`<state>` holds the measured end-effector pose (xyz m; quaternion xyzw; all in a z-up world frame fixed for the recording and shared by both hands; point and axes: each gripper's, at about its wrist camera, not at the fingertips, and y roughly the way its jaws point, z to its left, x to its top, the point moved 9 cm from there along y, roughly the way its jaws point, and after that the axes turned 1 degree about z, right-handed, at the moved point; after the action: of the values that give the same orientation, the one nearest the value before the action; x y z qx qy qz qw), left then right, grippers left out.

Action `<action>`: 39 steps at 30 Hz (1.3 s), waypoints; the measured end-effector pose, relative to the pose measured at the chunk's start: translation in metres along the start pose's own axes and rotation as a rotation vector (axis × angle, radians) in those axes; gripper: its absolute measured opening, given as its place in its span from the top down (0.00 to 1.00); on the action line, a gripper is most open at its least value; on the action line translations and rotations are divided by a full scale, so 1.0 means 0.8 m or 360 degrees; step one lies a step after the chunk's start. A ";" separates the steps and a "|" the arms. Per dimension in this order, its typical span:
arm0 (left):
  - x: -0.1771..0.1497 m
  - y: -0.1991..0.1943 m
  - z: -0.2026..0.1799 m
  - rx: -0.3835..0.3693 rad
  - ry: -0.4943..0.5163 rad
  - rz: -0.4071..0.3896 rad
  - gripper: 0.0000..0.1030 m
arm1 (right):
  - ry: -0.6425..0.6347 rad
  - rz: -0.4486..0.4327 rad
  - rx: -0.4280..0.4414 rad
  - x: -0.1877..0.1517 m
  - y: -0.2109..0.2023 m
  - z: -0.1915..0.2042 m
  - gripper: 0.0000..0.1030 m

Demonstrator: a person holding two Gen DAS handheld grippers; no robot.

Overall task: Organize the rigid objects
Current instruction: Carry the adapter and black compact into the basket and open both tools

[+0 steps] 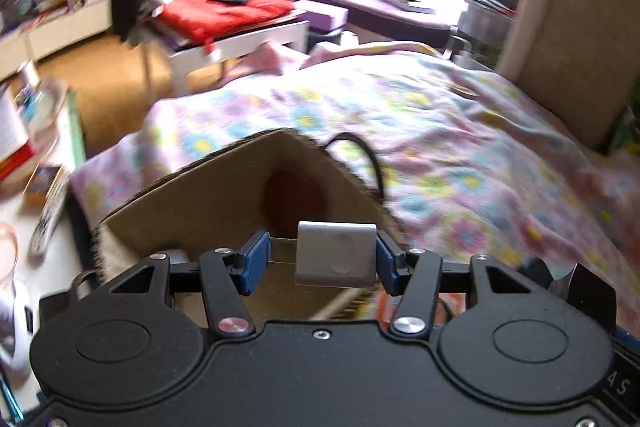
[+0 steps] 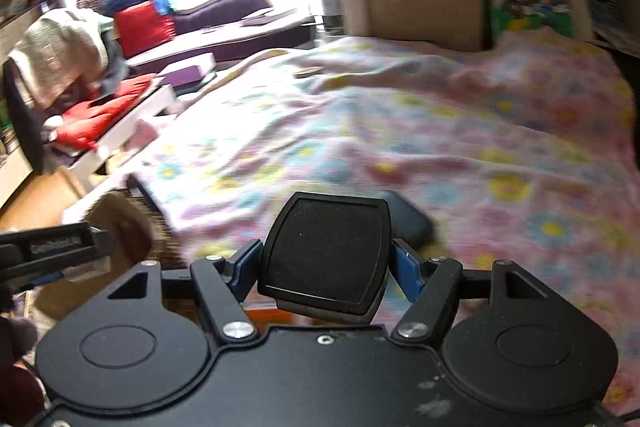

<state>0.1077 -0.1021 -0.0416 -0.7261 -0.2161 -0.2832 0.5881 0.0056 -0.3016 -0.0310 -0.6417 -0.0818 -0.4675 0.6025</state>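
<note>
Left tongs (image 1: 318, 257) clamped on a small silver block (image 1: 336, 253), right blue pad hard against its side, left pad apparently standing a little off, so contact there hard to confirm. Held above the open cardboard box (image 1: 224, 195) at the edge of the bed (image 1: 460, 155), with a black cable (image 1: 368, 155) looping over the flowered blanket just beyond. Looks like a stiff, smooth-faced shell, probably light; likely slippery on the flat faces, so best held across the two short sides, squarely and not by a corner.

Right tongs (image 2: 324, 261) clamped on a black rounded-square pad (image 2: 326, 251), blue pads pressing both edges, the piece tilted up toward the camera. Seemingly rigid, matte, a little thicker at the lower rim; grip at mid-edge looks sound, though the curved sides could let it pivot. Another dark object (image 2: 408, 217) lies on the blanket just behind it, partly hidden.

Neither piece looks fragile, but a drop into the box from low down seems safer than from high up.
</note>
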 end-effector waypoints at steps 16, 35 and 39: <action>-0.008 0.016 0.122 0.0204 -0.0288 0.0125 0.49 | -0.0280 0.0037 0.0238 -0.001 0.017 0.171 0.34; -0.012 0.022 0.155 0.0277 -0.0271 0.0197 0.37 | -0.0359 0.0062 0.0194 -0.011 0.050 0.228 0.27; -0.013 0.024 0.153 0.0270 -0.0258 0.0210 0.37 | -0.0362 0.0058 0.0174 -0.011 0.047 0.223 0.27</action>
<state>0.1316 0.0138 -0.0810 -0.7069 -0.2378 -0.1650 0.6454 0.1152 -0.1555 -0.0343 -0.6580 -0.1633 -0.3757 0.6318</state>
